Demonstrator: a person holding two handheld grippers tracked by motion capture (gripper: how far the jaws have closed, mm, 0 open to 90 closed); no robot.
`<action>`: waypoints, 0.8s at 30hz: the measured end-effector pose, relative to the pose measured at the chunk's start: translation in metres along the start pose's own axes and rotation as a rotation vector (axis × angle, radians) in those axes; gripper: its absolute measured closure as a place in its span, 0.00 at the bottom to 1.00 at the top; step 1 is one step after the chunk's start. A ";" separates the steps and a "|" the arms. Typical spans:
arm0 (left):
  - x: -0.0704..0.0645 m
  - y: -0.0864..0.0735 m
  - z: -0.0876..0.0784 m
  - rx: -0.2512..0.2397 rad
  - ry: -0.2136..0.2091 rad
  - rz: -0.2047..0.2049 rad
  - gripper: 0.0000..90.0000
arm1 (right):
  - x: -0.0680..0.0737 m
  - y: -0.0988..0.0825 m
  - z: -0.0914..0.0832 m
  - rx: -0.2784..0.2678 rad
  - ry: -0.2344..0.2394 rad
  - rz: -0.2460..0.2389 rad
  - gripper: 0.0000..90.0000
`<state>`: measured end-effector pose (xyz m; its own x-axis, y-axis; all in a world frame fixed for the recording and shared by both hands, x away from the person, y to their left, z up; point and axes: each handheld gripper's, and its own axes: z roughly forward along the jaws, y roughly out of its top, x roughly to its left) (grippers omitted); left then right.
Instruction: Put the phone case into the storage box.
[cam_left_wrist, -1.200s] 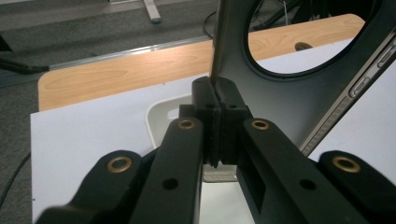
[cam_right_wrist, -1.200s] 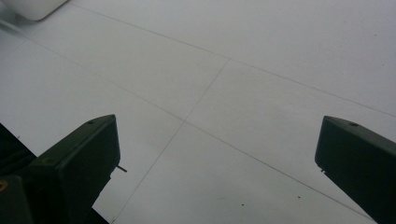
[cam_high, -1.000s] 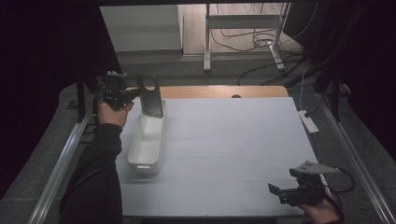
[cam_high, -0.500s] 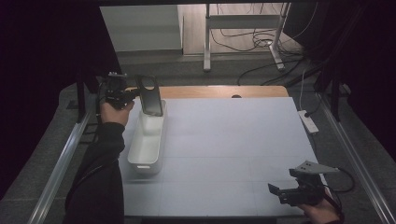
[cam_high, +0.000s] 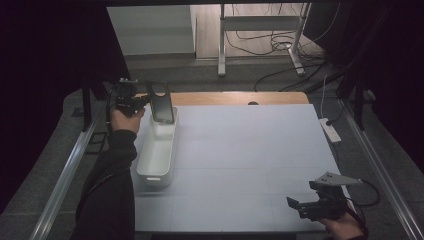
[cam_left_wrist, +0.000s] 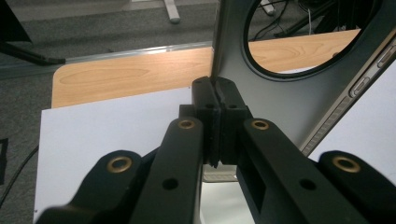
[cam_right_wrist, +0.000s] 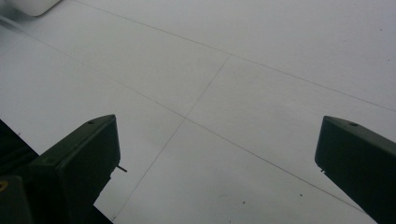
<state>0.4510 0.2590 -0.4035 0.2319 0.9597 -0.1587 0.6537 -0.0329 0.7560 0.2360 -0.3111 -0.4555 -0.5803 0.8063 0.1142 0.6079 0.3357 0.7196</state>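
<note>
The left gripper (cam_high: 142, 101), at about ten o'clock on the table (cam_high: 250, 165), has its jaws clamped tight on the edge of a dark phone case (cam_high: 161, 101) with a round cut-out, held upright over the far end of the white bin (cam_high: 156, 155); whether the case's lower edge touches the bin is hard to tell. The right gripper (cam_high: 305, 206) sits at about five o'clock, well apart, its jaws spread wide over bare table with nothing between them.
</note>
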 end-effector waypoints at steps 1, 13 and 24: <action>0.000 0.000 0.002 0.000 0.001 -0.004 0.99 | 0.000 0.000 0.000 0.002 0.001 0.001 0.00; -0.002 -0.001 0.014 0.003 0.026 0.000 0.99 | 0.000 0.000 0.001 0.008 0.003 0.000 0.01; -0.002 -0.010 0.024 0.015 0.033 -0.008 0.99 | -0.001 0.000 0.001 0.014 0.007 0.000 0.01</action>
<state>0.4609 0.2504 -0.4262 0.2032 0.9686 -0.1436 0.6661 -0.0292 0.7453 0.2370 -0.3112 -0.4562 -0.5841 0.8029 0.1193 0.6157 0.3425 0.7096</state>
